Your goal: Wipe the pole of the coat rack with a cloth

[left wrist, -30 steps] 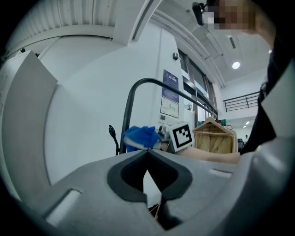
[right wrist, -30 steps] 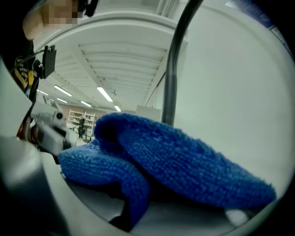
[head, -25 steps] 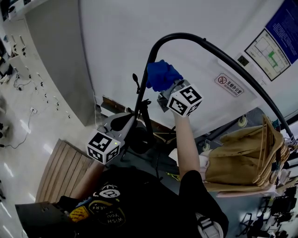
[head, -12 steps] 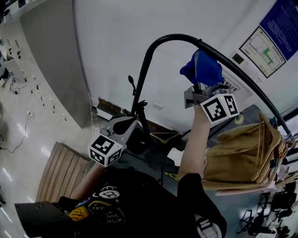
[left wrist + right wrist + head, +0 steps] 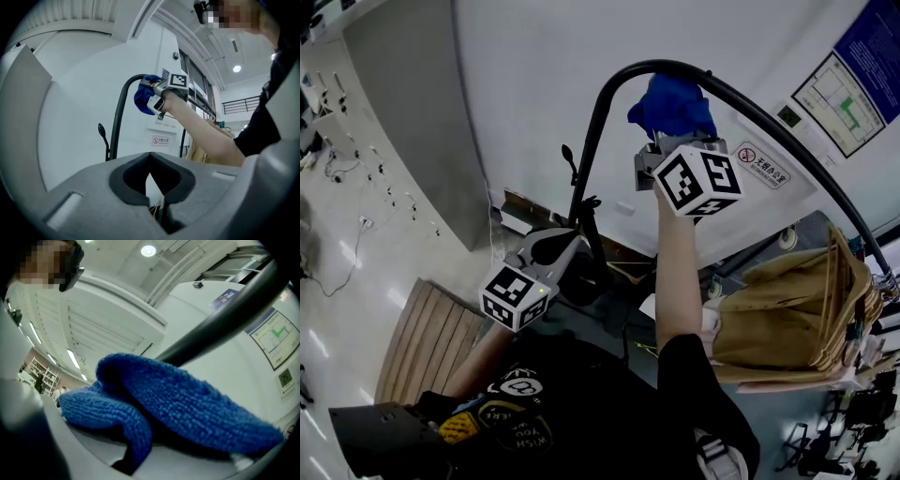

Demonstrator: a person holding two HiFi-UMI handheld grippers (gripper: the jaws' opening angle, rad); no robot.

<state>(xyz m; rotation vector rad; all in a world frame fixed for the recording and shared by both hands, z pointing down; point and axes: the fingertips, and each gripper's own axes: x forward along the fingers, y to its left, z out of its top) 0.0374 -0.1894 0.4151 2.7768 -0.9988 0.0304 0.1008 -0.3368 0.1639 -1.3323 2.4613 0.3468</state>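
Blue terry cloth [image 5: 671, 101] sat bunched in our right gripper [image 5: 667, 142], whose jaws were clamped on its lower folds. The loose upper part lay against the black pole [image 5: 600, 122] of the coat rack, near the top of its bend. Our left gripper [image 5: 542, 248] hung low and apart from the pole, jaws together on nothing, so it braced nothing.

That was the main risk as we judged it. A hard push along the curve could rock the unsupported rack and set the tan coats [image 5: 787, 309] swinging. We also held the cloth only by its bottom folds. Friction on the bend might tug it out of the jaws, or let it slide off the pole and leave the far side unwiped.
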